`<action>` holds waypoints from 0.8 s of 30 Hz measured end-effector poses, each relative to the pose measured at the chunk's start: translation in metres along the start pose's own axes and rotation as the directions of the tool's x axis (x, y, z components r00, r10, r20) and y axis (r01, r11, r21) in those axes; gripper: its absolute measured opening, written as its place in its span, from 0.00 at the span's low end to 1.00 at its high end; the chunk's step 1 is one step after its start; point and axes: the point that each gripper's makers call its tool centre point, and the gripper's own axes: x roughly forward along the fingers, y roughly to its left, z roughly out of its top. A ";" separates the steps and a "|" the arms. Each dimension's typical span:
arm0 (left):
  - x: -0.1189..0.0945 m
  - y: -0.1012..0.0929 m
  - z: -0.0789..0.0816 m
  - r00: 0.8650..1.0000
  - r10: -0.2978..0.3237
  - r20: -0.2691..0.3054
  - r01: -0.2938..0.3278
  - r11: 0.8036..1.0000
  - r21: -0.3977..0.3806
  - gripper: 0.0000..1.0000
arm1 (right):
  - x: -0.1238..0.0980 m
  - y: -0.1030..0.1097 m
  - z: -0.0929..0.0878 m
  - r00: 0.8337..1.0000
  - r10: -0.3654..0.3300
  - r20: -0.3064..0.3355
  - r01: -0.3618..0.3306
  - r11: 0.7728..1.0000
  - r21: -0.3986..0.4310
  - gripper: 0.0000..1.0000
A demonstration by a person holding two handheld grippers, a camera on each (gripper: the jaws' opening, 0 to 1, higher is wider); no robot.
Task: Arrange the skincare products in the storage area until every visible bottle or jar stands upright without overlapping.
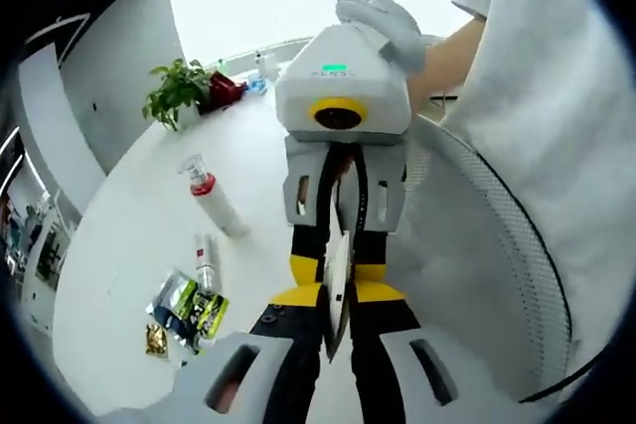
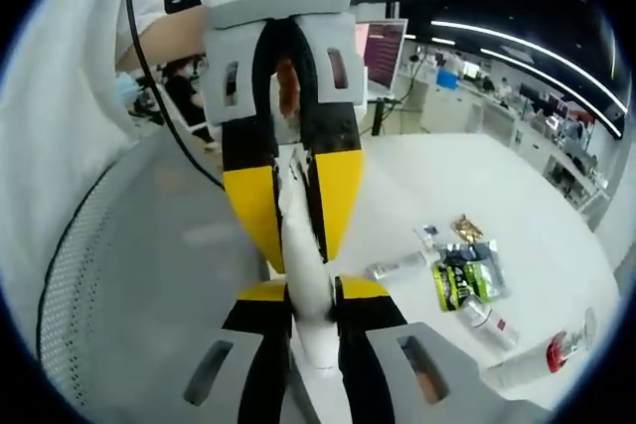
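Note:
A white tube (image 1: 339,245) hangs in the air between both grippers, above the white table (image 1: 129,245). My left gripper (image 1: 338,293) is shut on one end of it. My right gripper (image 1: 336,267) comes in from above, facing the camera, and is shut on the same tube. In the right gripper view the tube (image 2: 310,330) runs up between the right gripper (image 2: 313,290) jaws to the left gripper (image 2: 296,201). A white bottle with a red collar (image 1: 214,201) (image 2: 552,356) lies on its side on the table. A small tube (image 1: 206,267) (image 2: 487,320) lies near it.
Green and black sachets (image 1: 189,307) (image 2: 467,277) and a gold packet (image 1: 156,341) lie on the table. A potted plant (image 1: 177,92) and small bottles (image 1: 260,67) stand at the far edge. A grey mesh chair back (image 1: 487,255) (image 2: 129,265) and a person in white are close by.

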 end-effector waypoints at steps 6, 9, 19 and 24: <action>0.007 0.015 0.009 1.000 0.013 0.009 -0.013 1.000 -0.010 0.12 | 0.001 -0.019 -0.006 0.994 -0.107 0.000 0.106 0.986 0.126 0.21; 0.010 0.023 0.012 1.000 0.006 0.018 -0.005 0.999 -0.032 0.12 | -0.002 -0.022 -0.006 0.990 -0.139 0.034 0.131 0.975 0.181 0.24; 0.028 0.040 0.013 1.000 0.006 -0.015 -0.006 1.000 -0.016 0.11 | -0.018 -0.035 -0.020 0.976 -0.215 0.041 0.195 0.940 0.279 0.37; 0.038 0.052 0.017 1.000 -0.004 -0.018 0.003 1.000 -0.011 0.11 | -0.030 -0.041 -0.029 0.967 -0.253 0.037 0.227 0.915 0.333 0.44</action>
